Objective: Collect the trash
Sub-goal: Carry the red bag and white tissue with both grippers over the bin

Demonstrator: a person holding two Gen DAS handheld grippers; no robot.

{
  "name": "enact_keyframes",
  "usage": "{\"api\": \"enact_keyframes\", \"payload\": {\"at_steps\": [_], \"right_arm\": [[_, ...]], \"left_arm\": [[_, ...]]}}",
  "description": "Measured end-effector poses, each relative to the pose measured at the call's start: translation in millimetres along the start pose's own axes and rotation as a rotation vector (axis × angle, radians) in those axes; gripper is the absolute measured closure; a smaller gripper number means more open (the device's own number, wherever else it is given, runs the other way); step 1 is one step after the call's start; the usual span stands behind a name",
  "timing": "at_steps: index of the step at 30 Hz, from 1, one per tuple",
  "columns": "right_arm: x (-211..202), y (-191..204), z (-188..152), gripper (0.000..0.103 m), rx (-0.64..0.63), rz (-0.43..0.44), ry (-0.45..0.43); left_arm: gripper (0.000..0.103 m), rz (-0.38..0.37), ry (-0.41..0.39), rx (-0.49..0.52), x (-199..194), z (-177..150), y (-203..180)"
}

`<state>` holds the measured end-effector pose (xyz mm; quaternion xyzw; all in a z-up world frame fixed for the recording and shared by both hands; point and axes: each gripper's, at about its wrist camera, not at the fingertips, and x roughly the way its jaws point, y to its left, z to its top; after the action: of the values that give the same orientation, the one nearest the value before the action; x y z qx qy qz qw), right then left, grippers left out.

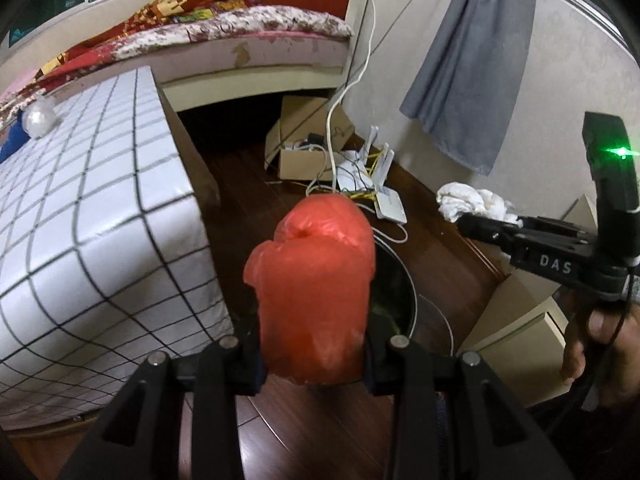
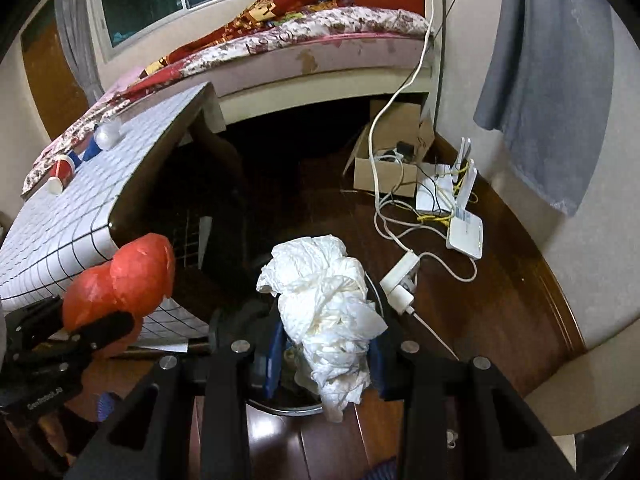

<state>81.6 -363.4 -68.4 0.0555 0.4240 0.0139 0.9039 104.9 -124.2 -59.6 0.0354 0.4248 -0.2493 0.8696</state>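
My left gripper [image 1: 312, 360] is shut on a crumpled red plastic wad [image 1: 312, 280], held over a dark round bin with a metal rim [image 1: 410, 300] on the wooden floor. In the left wrist view my right gripper [image 1: 468, 220] reaches in from the right, holding a crumpled white tissue [image 1: 476, 198]. In the right wrist view my right gripper [image 2: 326, 364] is shut on that white tissue [image 2: 324, 312], which hangs above the bin's rim [image 2: 292, 411]. At lower left of that view, the left gripper [image 2: 112, 326] holds the red wad [image 2: 120, 284].
A table with a white grid cover [image 1: 100, 220] stands left, bearing a red paper cup [image 2: 62, 174] and a clear plastic wad [image 2: 108, 134]. Behind are a bed [image 2: 320, 40], a cardboard box [image 2: 384, 176], white routers [image 2: 464, 232], cables and a charger [image 2: 400, 280].
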Motion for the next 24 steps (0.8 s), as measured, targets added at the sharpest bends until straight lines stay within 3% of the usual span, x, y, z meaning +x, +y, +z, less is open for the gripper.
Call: {"api": "enact_keyframes", "payload": {"at_steps": [22,23,24], "right_arm": [[70.2,10.7,-10.2,0.066,-0.072,0.003,0.126],[74.7,12.3,-9.9,0.065,-0.084,-0.001,0.133],[79.9,13.5,-10.0,0.055,-0.099,-0.014,0.149]], "left_arm": [[0.065,-0.034,0.100,-0.017,56.0,-9.8,2.6],[0.061,-0.044,0.098,-0.022,57.9,-10.6,4.7],[0.044,-0.048,0.101,-0.028,61.0,-10.5,5.3]]}}
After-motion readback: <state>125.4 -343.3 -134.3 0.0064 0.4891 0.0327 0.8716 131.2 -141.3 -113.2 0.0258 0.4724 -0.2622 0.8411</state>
